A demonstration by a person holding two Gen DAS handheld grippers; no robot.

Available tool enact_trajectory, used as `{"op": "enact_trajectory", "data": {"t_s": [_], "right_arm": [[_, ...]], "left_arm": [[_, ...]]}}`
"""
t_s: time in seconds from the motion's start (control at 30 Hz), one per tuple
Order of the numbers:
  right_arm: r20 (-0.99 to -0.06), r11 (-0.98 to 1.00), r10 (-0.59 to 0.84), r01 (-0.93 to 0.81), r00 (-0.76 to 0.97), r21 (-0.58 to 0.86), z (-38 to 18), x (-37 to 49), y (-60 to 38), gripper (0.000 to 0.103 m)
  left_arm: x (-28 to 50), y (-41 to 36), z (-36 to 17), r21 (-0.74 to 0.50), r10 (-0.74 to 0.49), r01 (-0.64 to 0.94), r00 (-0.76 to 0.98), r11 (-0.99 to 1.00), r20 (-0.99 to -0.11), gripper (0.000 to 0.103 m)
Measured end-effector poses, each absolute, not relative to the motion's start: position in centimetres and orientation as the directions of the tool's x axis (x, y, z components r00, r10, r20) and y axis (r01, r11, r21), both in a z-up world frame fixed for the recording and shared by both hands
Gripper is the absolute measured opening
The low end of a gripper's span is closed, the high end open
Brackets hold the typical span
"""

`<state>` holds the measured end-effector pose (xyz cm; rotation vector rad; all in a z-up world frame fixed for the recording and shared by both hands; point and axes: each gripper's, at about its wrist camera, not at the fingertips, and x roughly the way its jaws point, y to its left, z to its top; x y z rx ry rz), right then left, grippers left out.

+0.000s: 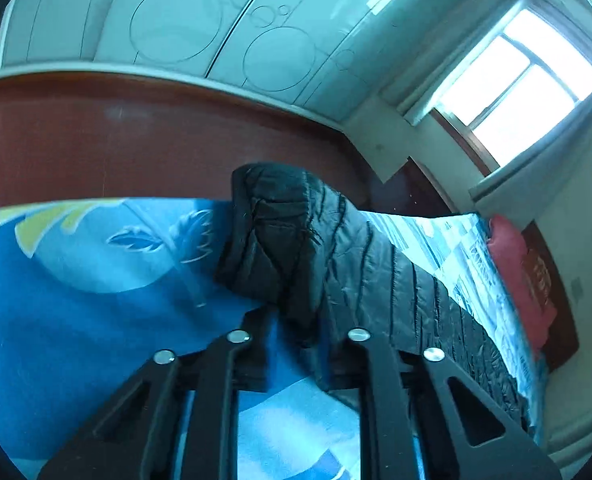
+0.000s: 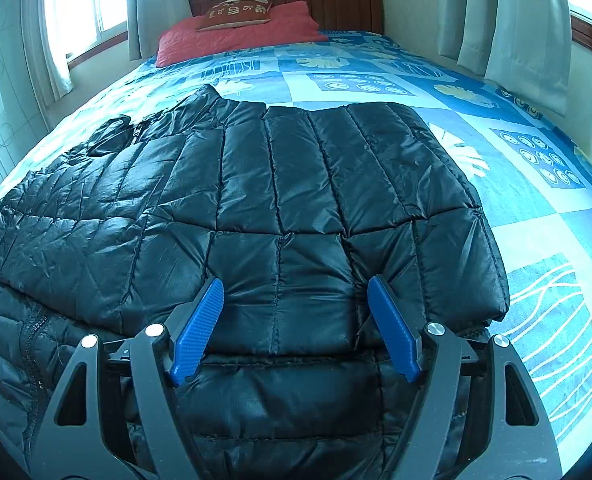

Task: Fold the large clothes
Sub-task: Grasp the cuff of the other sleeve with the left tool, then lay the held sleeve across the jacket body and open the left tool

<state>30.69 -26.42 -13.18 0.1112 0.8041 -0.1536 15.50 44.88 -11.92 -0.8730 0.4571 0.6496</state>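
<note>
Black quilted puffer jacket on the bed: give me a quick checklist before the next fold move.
1. Left hand-held gripper clamped on the black quilted puffer jacket: ok, jaws closed with a fold of jacket at the tips.
2. Right hand-held gripper gripping: not ok, blue pads stand apart over the jacket.
3. Jacket flat: not ok, the near edge is doubled over and a part bunches up in the left wrist view.
4. Room on the blue patterned bedspread: ok.
5. Red pillow clear of the jacket: ok.
</note>
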Motion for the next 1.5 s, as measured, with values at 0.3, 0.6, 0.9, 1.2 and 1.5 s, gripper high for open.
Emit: {"op": "enact_trajectory", "data": {"t_s": [0.3, 0.6, 0.9, 1.2, 1.5], "right_arm": [[-0.723, 0.983, -0.093, 0.178, 0.684, 0.042, -13.2, 30.7, -26.5, 0.074], [-0.718, 0.983, -0.078, 0.174, 0.691, 0.06, -13.1, 30.7, -26.6, 0.074], [-0.713, 0.982, -0.064, 0.173, 0.699, 0.081, -13.2, 30.6, -26.9, 0.075], [-0.705, 0.98, -0.04, 0.167, 0.708, 0.112, -13.3, 30.5, -27.2, 0.076], [-0.704, 0.98, -0.034, 0.163, 0.71, 0.117, -13.3, 30.5, -27.1, 0.077]], "left_arm": [[20.0, 36.9, -5.7, -0.509, 0.282, -0.552, 0.81, 0.661, -0.514, 0.009], [26.9, 20.2, -1.5, -0.377, 0.064, -0.274, 0.872, 0.885, -0.485, 0.009], [32.5, 5.3, -3.7, -0.3, -0.123, -0.068, 0.81, 0.952, -0.573, 0.009], [34.3, -3.5, -7.1, -0.2, -0.153, 0.026, 0.741, 0.98, -0.654, 0.01], [33.7, -6.5, -8.0, -0.174, -0.192, 0.096, 0.692, 0.98, -0.696, 0.058]]}}
